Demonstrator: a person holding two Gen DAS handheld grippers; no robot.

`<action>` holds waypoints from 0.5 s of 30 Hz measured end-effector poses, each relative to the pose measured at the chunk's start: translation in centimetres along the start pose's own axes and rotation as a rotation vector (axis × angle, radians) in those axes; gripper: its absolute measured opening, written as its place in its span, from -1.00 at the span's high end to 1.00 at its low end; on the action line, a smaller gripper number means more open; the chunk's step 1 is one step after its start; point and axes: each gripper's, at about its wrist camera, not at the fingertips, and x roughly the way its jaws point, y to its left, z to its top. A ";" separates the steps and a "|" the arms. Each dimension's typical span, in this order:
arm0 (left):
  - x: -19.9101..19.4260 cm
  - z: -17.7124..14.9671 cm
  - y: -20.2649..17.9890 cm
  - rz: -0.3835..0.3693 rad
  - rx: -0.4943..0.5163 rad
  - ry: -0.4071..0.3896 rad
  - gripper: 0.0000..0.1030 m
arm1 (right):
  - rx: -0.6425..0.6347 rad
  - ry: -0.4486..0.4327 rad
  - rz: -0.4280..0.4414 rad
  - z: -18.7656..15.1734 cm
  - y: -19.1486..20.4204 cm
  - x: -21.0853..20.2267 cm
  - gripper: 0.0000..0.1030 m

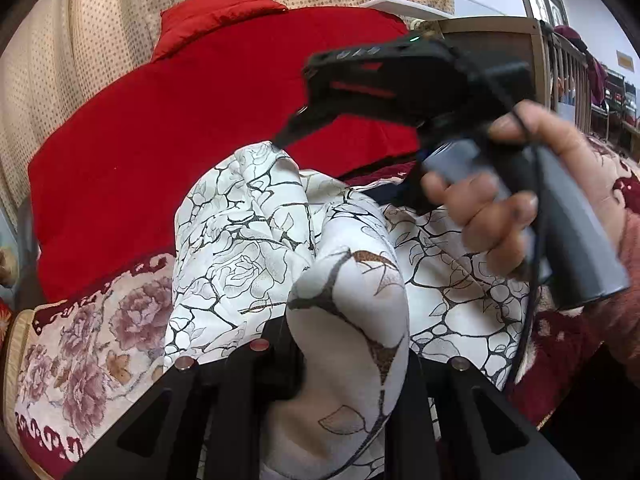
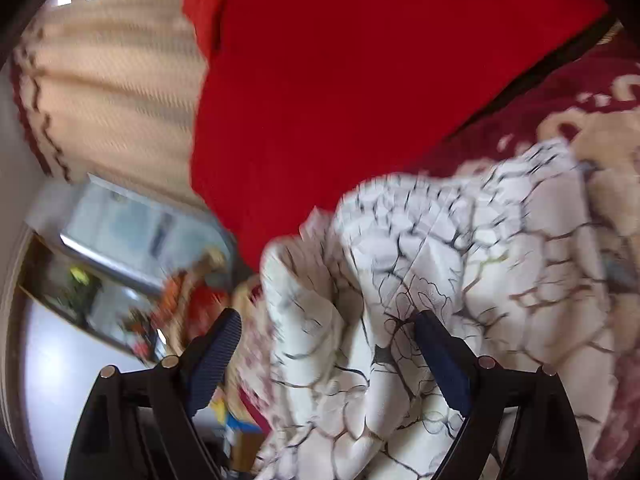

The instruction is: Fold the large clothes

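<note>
Fabric fills the middle of both views: a white garment (image 1: 248, 240) printed with black, vein-like branching lines, outlined roses and a few brown leaves, smooth and slightly glossy. It lies bunched and creased on a floral bedspread (image 1: 92, 340) of cream and maroon, just in front of a flat red quilt (image 1: 160, 140). The left gripper (image 1: 344, 380) is nearly closed, with a thick fold of the garment pinched between its jaws and rising in a rounded hump. The right gripper (image 2: 328, 344) stands wide open over the crumpled cloth, its ribbed dark-blue pads (image 2: 216, 352) gripping nothing; its view is blurred. In the left wrist view a hand (image 1: 532, 184) holds that gripper's grey handle above the garment.
</note>
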 end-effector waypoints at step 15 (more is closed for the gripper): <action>-11.6 -5.2 2.2 -0.169 0.130 -0.099 -0.49 | -0.204 0.114 -0.201 -3.0 2.2 7.8 0.32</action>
